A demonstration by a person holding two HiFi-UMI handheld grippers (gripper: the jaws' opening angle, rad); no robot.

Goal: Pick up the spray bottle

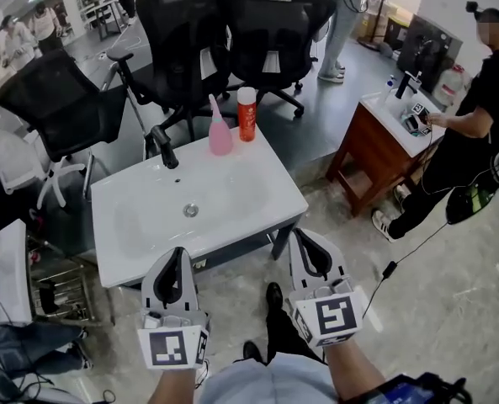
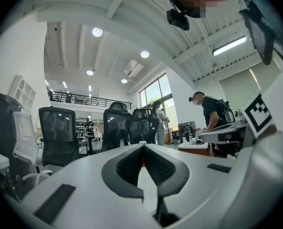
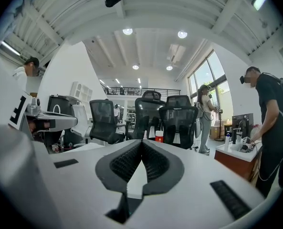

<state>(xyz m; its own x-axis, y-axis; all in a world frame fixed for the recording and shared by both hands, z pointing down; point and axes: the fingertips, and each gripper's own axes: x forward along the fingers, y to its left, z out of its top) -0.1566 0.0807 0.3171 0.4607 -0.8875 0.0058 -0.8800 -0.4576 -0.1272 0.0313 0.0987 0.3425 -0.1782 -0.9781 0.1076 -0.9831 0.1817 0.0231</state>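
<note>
Both grippers, left (image 1: pixel 179 252) and right (image 1: pixel 300 236), hover at the near edge of a white sink top (image 1: pixel 257 200), jaws pressed together and empty. The pink spray bottle (image 1: pixel 220 133) stands upright at the far edge, just beside an orange can (image 1: pixel 246 114). Likely risks: shut jaws would shove rather than grasp, tipping the bottle off the back edge or toppling the can. The top is glossy and bare, with a shallow basin, black tap (image 1: pixel 163 146) and drain (image 1: pixel 190 210). Beyond stand black chairs (image 1: pixel 190 32); a person (image 1: pixel 476 133) works at another sink on the right.
</note>
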